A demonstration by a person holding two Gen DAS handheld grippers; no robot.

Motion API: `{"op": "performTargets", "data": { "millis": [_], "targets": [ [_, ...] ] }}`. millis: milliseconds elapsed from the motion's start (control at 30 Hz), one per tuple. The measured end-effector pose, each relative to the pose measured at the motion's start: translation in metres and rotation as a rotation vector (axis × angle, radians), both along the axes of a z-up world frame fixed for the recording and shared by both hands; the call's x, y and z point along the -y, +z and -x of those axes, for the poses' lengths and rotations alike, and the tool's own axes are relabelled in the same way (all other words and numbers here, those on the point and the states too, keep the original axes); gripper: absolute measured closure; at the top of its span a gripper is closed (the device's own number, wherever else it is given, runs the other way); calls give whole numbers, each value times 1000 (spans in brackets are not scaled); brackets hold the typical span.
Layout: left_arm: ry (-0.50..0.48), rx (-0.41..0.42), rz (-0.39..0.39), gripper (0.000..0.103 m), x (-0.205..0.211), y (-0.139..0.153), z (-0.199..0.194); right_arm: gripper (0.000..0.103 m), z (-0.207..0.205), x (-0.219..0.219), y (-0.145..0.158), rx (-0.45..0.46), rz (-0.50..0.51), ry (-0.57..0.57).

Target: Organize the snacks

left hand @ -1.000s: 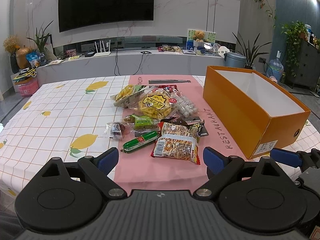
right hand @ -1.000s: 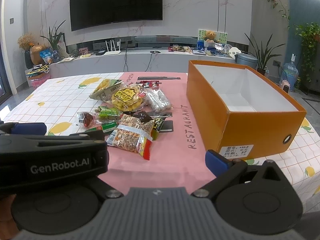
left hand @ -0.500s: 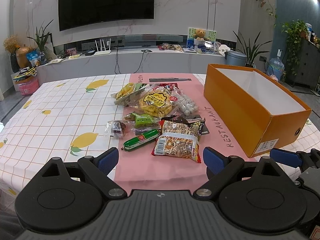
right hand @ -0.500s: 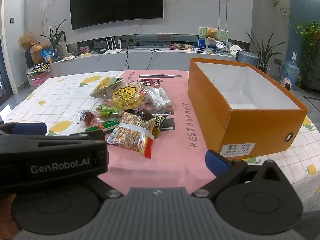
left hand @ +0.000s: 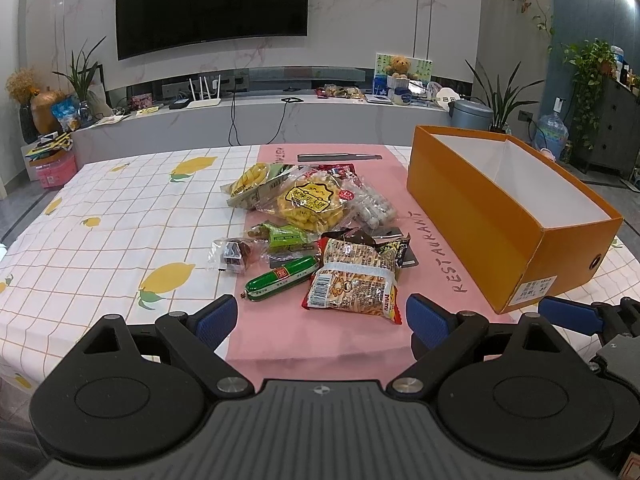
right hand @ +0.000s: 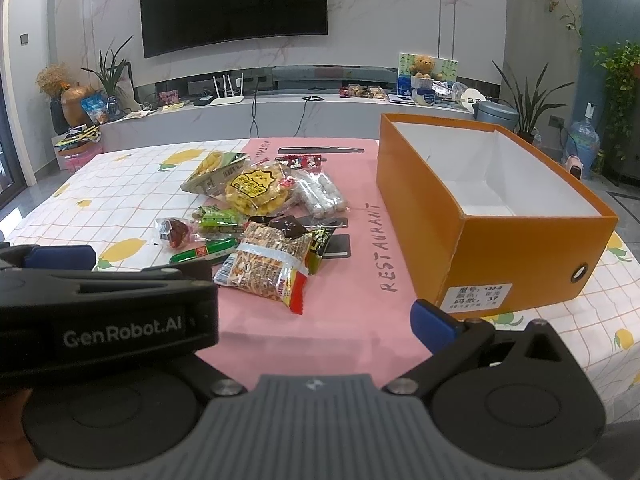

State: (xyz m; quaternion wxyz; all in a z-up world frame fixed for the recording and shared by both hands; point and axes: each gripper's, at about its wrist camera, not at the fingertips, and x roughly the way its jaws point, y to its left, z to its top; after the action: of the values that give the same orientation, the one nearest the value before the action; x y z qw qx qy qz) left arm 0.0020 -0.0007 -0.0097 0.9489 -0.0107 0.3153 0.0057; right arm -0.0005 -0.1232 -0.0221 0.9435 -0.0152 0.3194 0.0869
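Snacks [left hand: 320, 236] lie heaped on the pink mat [left hand: 360, 332], left of the empty orange box [left hand: 492, 224]. We hold both grippers [left hand: 320, 316] [right hand: 316, 320] spread wide, gripping nothing; next, we judge, comes grasping the nearest packet [left hand: 354, 282].

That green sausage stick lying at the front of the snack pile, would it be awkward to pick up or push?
The green sausage stick looks round and smooth, so a sideways push would probably roll it. Its glossy wrapper may be slippery between the jaws. It looks plump and fairly firm, so it would likely stay straight when lifted, unlike the crinkly peanut packet beside it.
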Motion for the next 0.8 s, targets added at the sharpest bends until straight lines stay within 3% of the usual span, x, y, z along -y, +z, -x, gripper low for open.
{"op": "performTargets", "data": {
  "millis": [800],
  "targets": [
    [1,-11,-6,0,-3,-2,-1,3,1,-1,-1,-4,2,2]
  ]
}}
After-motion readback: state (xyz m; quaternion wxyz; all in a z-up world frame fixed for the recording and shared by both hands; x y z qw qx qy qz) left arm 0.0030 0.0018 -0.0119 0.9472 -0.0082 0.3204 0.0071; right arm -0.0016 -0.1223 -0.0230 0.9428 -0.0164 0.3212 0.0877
